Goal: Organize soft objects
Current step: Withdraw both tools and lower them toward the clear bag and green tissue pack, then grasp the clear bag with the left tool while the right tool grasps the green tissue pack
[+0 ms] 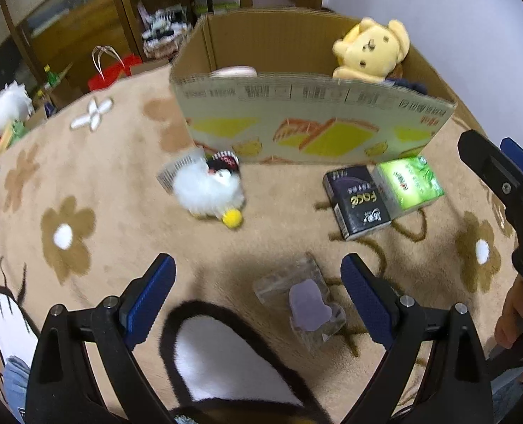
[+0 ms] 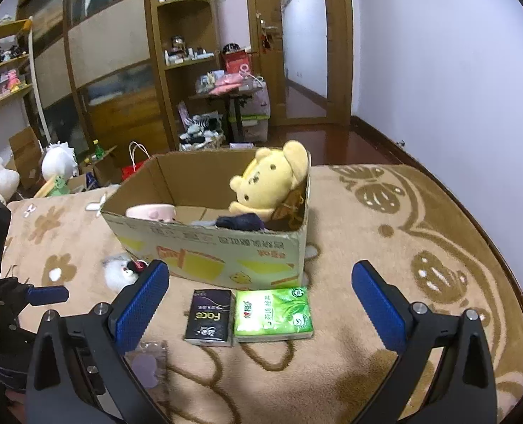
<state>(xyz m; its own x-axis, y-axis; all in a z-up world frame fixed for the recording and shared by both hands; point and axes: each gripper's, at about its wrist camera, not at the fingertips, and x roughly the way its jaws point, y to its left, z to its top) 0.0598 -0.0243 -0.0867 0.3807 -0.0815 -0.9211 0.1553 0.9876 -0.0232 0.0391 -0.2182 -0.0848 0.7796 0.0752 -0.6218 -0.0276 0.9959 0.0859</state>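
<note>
A cardboard box stands on the tan flowered blanket; it also shows in the right wrist view. Inside are a yellow plush bear, a pink item and a dark cloth. A white fluffy toy lies in front of the box. A black tissue pack and a green tissue pack lie side by side. A small purple item in a clear bag lies nearest. My left gripper is open above it. My right gripper is open over the tissue packs.
The blanket covers the surface, with its edge at the left and back. Beyond it stand wooden shelves, a red bag, plush toys and a doorway. The right gripper's body shows at the left wrist view's right edge.
</note>
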